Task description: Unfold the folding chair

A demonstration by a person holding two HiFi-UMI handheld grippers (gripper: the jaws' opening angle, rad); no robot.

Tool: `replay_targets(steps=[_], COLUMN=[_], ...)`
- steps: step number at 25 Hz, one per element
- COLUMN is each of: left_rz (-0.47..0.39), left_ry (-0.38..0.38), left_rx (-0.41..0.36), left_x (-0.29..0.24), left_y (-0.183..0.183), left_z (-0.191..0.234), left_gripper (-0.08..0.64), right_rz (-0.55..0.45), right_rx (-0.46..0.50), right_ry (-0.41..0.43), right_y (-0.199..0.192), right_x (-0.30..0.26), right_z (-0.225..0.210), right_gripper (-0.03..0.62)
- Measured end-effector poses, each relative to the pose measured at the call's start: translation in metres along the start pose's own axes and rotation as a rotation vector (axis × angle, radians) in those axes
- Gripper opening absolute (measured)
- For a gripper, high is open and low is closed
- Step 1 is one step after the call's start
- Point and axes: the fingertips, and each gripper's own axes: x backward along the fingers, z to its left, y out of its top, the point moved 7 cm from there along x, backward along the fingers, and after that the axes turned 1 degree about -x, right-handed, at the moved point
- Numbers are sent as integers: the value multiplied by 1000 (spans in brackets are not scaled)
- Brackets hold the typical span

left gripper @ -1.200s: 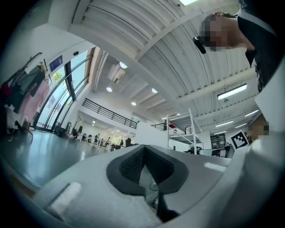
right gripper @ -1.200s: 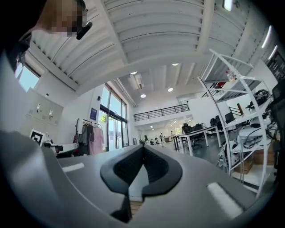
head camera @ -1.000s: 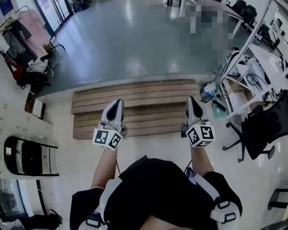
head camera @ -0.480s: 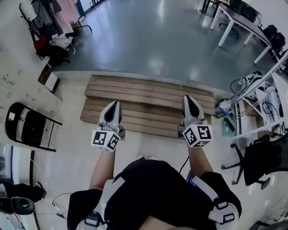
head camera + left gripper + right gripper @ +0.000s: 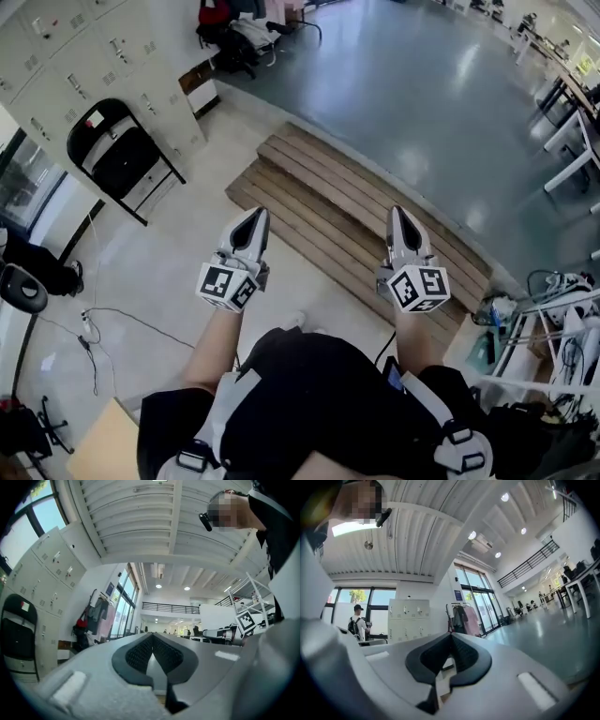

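Note:
The black folding chair (image 5: 122,157) stands folded flat against the grey lockers (image 5: 56,84) at the upper left of the head view. It also shows at the left edge of the left gripper view, as the chair (image 5: 16,639). My left gripper (image 5: 257,216) and my right gripper (image 5: 400,213) are held side by side in front of my body, both shut and empty, well short of the chair. In their own views the left gripper (image 5: 152,637) and the right gripper (image 5: 451,637) have their pads pressed together with nothing between them.
A low wooden platform (image 5: 347,211) lies on the floor just ahead of the grippers. Cables (image 5: 103,323) and an office chair (image 5: 21,286) are at the left. White desks (image 5: 572,122) and a metal rack (image 5: 553,328) stand at the right. A person with a backpack (image 5: 357,624) stands by the window.
The view has swung left: the folded chair has gone from the left edge to the upper left, ahead of me. Both grippers moved along with the turn, still shut and side by side.

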Motion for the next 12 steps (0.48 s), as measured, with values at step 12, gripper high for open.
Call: replay_targets(steps=[12], left_rz=[-7], left_ry=[425], left_rx=[-80], left_x=[143], left_y=[34], left_z=[64], left_gripper=[0], right_rz=[139], right_rx=[-110], right_ry=[333], right_y=[-57], right_x=[-104], right_z=[119], right_gripper=[3])
